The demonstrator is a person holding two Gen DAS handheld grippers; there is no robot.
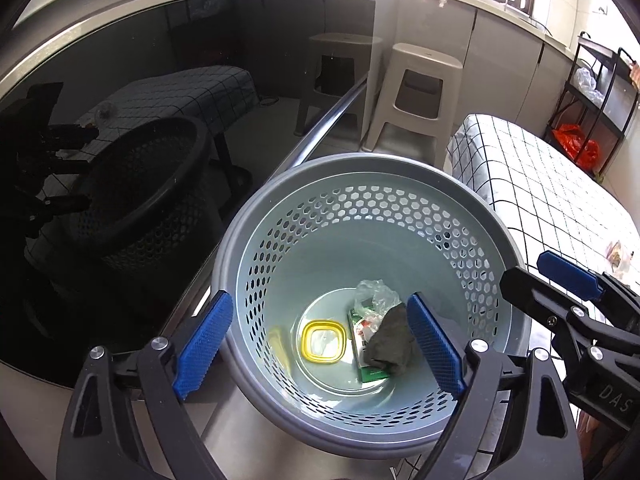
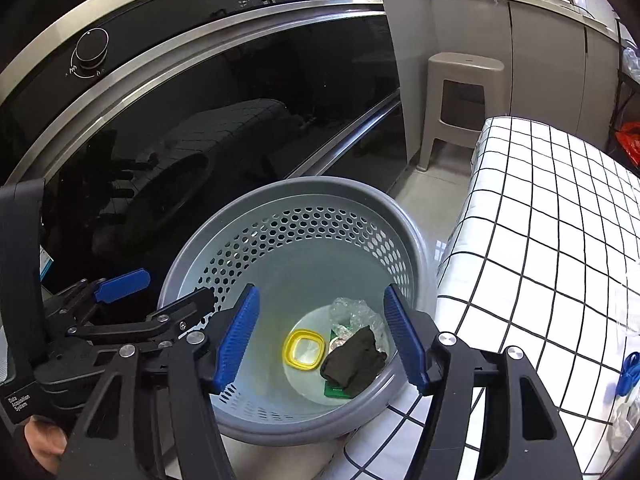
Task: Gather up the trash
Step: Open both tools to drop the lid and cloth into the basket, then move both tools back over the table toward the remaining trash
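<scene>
A grey perforated waste basket [image 1: 362, 216] [image 2: 296, 224] stands on the floor between a black oven door and a checked table. In its bottom lie a yellow square lid [image 1: 323, 339] [image 2: 305, 349], a dark crumpled cloth [image 1: 390, 340] [image 2: 354, 362], a green and white packet [image 1: 362, 340] [image 2: 334, 390] and crumpled clear plastic [image 1: 374, 294] [image 2: 354, 312]. My left gripper [image 1: 320, 354] hangs open and empty above the basket mouth. My right gripper [image 2: 322, 340] is also open and empty above it. Each gripper shows in the other's view, the right gripper [image 1: 560, 284] and the left gripper [image 2: 160, 292].
The glossy black oven door [image 1: 120, 152] [image 2: 200, 120] stands close on the left. The table with a white checked cloth [image 1: 540, 184] [image 2: 540, 240] is on the right, with small items at its right edge. A beige plastic stool [image 1: 416, 88] [image 2: 460, 96] stands behind.
</scene>
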